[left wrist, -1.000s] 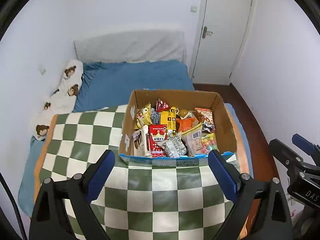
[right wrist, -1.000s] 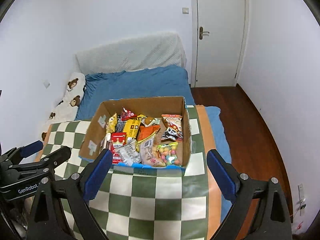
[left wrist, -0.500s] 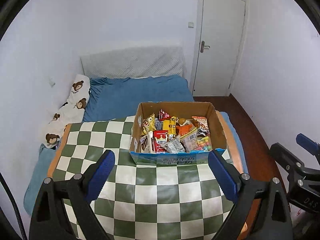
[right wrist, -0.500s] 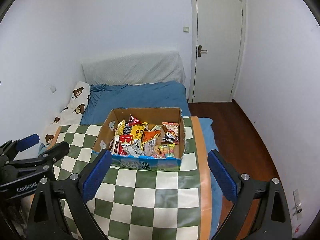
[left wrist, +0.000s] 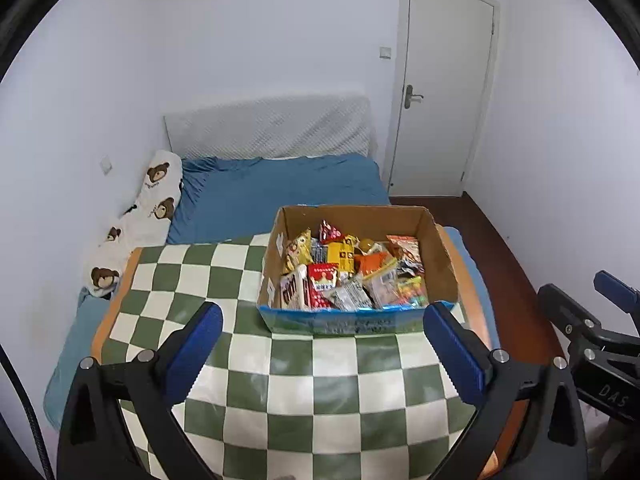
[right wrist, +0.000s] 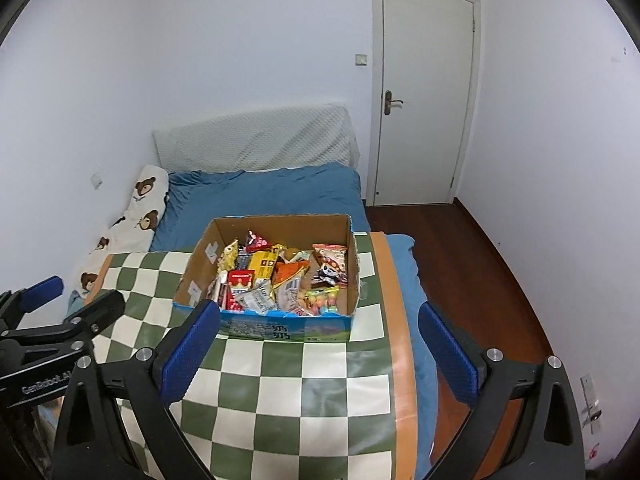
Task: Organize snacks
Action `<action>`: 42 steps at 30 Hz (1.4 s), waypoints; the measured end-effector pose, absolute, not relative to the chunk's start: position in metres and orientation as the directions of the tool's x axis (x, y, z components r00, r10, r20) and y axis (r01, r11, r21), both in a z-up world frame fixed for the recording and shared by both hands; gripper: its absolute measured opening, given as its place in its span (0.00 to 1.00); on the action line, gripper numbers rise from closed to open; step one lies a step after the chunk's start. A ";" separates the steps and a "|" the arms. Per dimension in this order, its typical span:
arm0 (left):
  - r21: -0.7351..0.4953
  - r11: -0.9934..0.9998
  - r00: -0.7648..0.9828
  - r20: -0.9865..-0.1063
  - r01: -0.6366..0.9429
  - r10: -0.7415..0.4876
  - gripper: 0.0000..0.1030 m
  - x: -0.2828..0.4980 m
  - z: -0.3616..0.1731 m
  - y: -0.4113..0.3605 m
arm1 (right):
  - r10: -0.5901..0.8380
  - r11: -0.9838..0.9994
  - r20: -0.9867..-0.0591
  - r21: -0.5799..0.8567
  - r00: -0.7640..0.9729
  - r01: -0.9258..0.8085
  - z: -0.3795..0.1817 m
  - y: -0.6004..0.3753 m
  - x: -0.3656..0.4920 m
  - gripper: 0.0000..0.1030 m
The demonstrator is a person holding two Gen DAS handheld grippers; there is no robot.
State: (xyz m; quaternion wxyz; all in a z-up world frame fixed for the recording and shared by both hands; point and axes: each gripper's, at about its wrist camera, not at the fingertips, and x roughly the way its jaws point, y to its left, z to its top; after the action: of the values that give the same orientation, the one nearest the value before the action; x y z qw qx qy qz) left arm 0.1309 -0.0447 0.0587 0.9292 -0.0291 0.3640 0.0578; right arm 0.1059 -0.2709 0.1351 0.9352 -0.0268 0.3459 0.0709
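A cardboard box (left wrist: 440, 252) with a blue front stands on the green-and-white checked table (left wrist: 280, 372), towards its far right. It is full of mixed snack packets (left wrist: 348, 272). It also shows in the right wrist view (right wrist: 200, 264), with its snack packets (right wrist: 280, 276). My left gripper (left wrist: 322, 354) is open and empty, held back above the near part of the table. My right gripper (right wrist: 318, 350) is open and empty, level with the left one and to its right.
A bed with a blue sheet (left wrist: 280, 196) and a bear-print pillow (left wrist: 148, 208) lies behind the table. A white door (left wrist: 440, 92) is at the back right. Dark wood floor (right wrist: 460, 248) runs along the table's right side.
Both grippers have drawn back and up from the box, which now looks smaller and farther. More of the checked table shows in front of it. Both stay open.
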 end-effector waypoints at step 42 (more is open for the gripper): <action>0.020 0.987 0.644 -0.756 -0.157 0.118 1.00 0.215 0.000 -0.032 | -0.001 0.998 -0.720 -0.049 0.694 -0.049 0.059 -0.266 0.200 0.99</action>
State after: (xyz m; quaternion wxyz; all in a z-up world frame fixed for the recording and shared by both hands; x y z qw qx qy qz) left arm 0.2146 -0.0324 -0.0001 0.9064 -0.0237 0.4150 0.0758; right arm 0.2002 -0.2658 0.0587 0.9196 -0.0320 0.3912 0.0130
